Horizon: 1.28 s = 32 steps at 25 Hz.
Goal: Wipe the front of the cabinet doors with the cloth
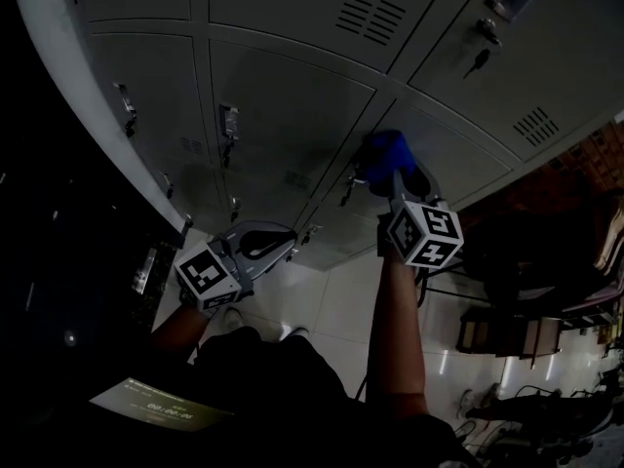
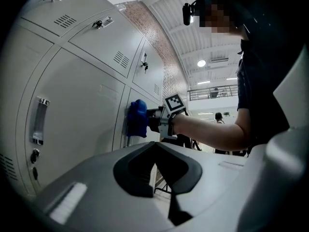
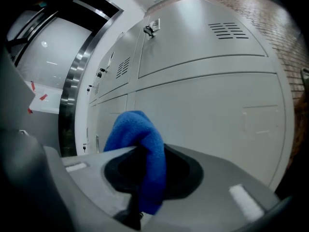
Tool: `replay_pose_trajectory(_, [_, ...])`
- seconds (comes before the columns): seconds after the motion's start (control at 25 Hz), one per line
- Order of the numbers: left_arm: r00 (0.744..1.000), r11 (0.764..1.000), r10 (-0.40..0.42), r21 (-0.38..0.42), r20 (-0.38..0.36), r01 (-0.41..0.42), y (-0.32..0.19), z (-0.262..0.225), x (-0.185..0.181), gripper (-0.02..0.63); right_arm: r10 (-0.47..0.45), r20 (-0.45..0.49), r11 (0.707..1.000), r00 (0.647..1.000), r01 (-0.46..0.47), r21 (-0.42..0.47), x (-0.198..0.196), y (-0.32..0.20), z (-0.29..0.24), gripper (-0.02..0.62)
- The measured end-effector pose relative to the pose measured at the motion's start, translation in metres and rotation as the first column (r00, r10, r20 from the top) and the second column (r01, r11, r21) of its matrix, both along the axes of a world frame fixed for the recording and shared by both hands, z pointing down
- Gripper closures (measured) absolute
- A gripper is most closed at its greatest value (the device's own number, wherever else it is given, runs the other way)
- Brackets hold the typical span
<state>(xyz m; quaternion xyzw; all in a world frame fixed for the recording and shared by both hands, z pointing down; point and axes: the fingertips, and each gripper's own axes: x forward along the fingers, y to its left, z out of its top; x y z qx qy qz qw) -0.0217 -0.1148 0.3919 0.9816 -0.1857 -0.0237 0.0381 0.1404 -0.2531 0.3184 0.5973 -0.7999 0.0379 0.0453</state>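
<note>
A blue cloth (image 1: 384, 152) is bunched against the front of a grey cabinet door (image 1: 292, 105), near the seam between two doors. My right gripper (image 1: 392, 172) is shut on the cloth and holds it to the metal. In the right gripper view the cloth (image 3: 141, 139) hangs from between the closed jaws, with the door (image 3: 207, 110) just beyond. The left gripper view shows the cloth (image 2: 137, 118) and the right gripper (image 2: 152, 121) from the side, against the door (image 2: 82, 110). My left gripper (image 1: 275, 246) hangs lower, off the doors, shut with nothing in it (image 2: 161, 174).
The doors carry handles (image 1: 229, 122), key locks (image 1: 478, 61) and vent slots (image 1: 370, 13). Below is a pale tiled floor (image 1: 331, 300), with desks and chairs (image 1: 507, 330) to the right. A steel door frame (image 3: 72, 95) stands left of the cabinets. People (image 2: 218, 117) stand far off.
</note>
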Motion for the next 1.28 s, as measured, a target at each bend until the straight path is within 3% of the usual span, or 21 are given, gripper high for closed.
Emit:
replay_pose_trajectory(0.44, [0.999, 0.999, 0.04, 0.001, 0.001, -0.04, 0.007, 0.001, 0.027, 0.603, 0.164, 0.038, 0.986, 0.986, -0.163, -0.032, 0.103, 0.025, 0.011, 0.523])
replay_pose_trajectory(0.88, [0.998, 0.998, 0.069, 0.0, 0.013, -0.069, 0.017, 0.003, 0.047, 0.603, 0.338, 0.044, 0.941, 0.94, -0.337, -0.038, 0.201, 0.052, 0.014, 0.523])
replay_pose_trajectory(1.12, [0.997, 0.998, 0.068, -0.002, 0.024, -0.068, 0.021, 0.004, 0.05, 0.603, 0.393, 0.059, 0.919, 0.918, -0.39, -0.05, 0.228, 0.062, 0.021, 0.523])
replay_pose_trajectory(1.28, [0.997, 0.998, 0.069, -0.008, 0.025, -0.069, 0.022, 0.007, 0.05, 0.603, 0.385, 0.077, 0.923, 0.92, -0.383, -0.039, 0.224, 0.069, 0.021, 0.523])
